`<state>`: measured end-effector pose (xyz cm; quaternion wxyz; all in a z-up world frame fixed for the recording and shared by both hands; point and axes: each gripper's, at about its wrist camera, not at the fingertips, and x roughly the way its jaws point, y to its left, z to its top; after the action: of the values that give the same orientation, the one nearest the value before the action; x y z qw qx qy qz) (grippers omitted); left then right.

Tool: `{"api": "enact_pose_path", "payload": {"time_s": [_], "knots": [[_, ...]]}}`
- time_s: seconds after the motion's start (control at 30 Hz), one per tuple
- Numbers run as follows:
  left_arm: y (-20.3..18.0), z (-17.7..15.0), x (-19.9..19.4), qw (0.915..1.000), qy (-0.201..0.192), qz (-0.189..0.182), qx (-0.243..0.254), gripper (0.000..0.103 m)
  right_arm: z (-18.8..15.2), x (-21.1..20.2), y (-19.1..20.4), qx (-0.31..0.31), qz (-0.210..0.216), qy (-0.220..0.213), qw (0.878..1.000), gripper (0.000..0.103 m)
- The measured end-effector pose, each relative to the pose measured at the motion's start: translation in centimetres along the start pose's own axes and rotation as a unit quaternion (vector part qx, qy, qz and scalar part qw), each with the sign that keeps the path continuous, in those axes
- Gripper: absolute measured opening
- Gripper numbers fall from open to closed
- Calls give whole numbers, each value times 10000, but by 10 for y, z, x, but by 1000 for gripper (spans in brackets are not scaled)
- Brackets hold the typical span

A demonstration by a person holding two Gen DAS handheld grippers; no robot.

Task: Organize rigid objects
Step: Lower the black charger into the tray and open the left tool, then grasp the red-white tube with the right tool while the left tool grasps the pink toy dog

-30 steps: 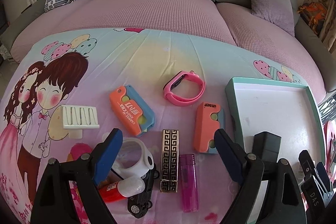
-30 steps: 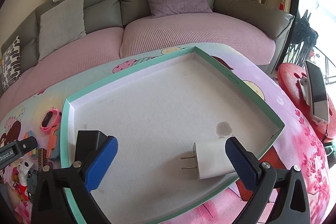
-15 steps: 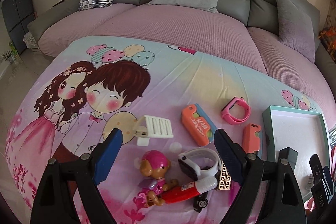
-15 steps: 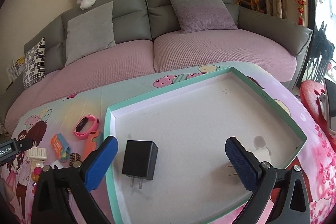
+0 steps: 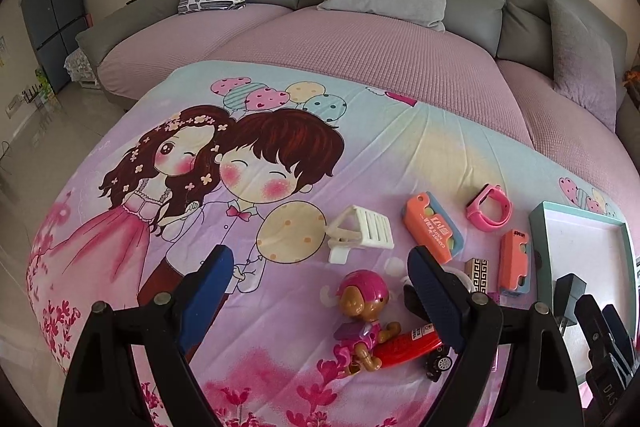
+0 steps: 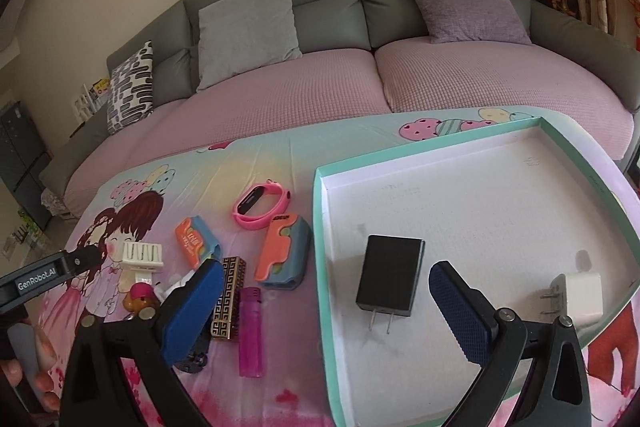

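My right claw [image 6: 324,303] now hangs released, off the white charger [image 6: 580,301]; left claw [image 5: 320,291] gapes empty; clutter remains.

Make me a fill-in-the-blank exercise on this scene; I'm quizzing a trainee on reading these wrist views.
1. Inside the teal-rimmed white tray lie a white plug adapter and a ____ plug adapter.
2. The translucent purple lighter lies on the cloth beside the gold-and-black patterned ____.
3. The pink wristband lies ____ the tray.
4. The right tool holds ____ between its blue pads.

Missing words: black; case; outside; nothing
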<state>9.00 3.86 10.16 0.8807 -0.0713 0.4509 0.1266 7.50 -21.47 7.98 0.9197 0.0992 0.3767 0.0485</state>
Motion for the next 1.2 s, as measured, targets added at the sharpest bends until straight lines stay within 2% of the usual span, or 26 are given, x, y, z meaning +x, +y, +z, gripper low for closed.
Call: {"api": "enact_pose_path", "payload": {"time_s": [0.33, 0.6, 0.83, 1.0, 1.2], "knots": [[25, -18, 15, 9992, 349, 12, -192, 89, -13, 21, 43, -401, 409, 393, 9976, 103], [44, -22, 22, 9979, 470, -73, -437, 89, -34, 36, 93, -1373, 549, 711, 9865, 103], [56, -29, 38, 9958, 708, -104, -565, 89, -55, 50, 122, -2174, 339, 977, 9706, 103], [57, -34, 53, 9936, 944, -145, -599, 89, -62, 55, 126, -2393, 248, 1093, 9645, 103], [57, -36, 60, 9926, 1030, -180, -619, 89, -68, 59, 134, -2618, 178, 1119, 9585, 103]]}}
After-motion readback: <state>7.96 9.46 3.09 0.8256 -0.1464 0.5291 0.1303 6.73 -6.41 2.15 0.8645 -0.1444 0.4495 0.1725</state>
